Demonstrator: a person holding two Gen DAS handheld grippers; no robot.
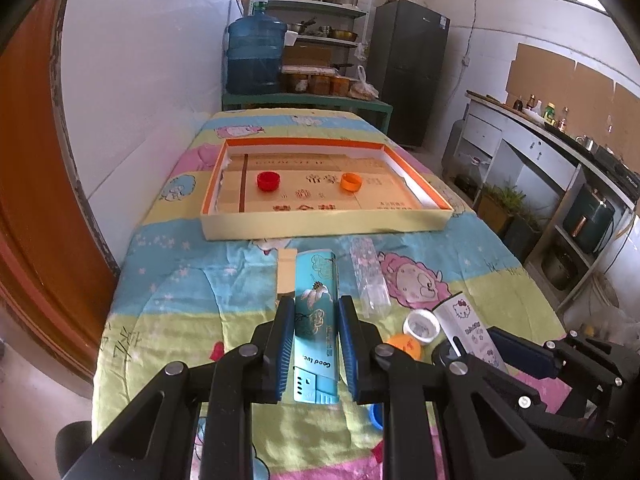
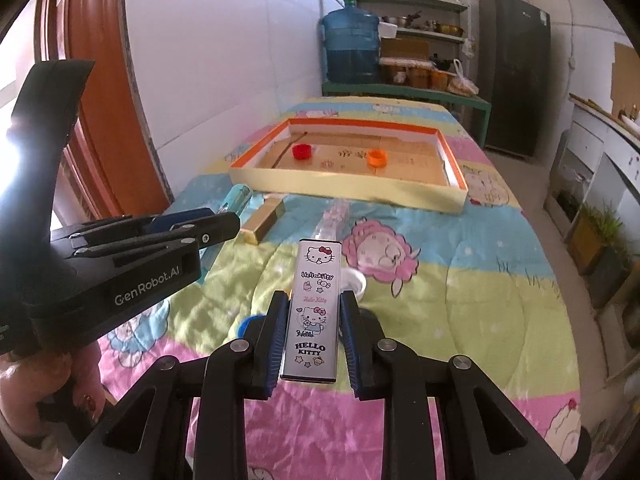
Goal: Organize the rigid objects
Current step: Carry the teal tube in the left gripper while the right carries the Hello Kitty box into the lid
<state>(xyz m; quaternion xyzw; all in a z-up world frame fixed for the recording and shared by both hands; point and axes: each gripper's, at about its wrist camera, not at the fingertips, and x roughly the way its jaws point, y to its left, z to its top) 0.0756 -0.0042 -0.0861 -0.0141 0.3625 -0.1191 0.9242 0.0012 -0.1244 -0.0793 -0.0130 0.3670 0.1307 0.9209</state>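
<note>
In each hand-held gripper, a clamped lighter: teal lighter (image 1: pixel 315 320), white lighter (image 2: pixel 312 312).

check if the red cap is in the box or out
In. The red cap sits on the box floor, left of the orange cap.

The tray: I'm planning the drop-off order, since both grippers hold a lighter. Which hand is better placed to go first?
Roughly even. The left gripper holds the teal lighter, the right gripper the Hello Kitty lighter. I'd lean left: the tray sits straight ahead of it.
</note>
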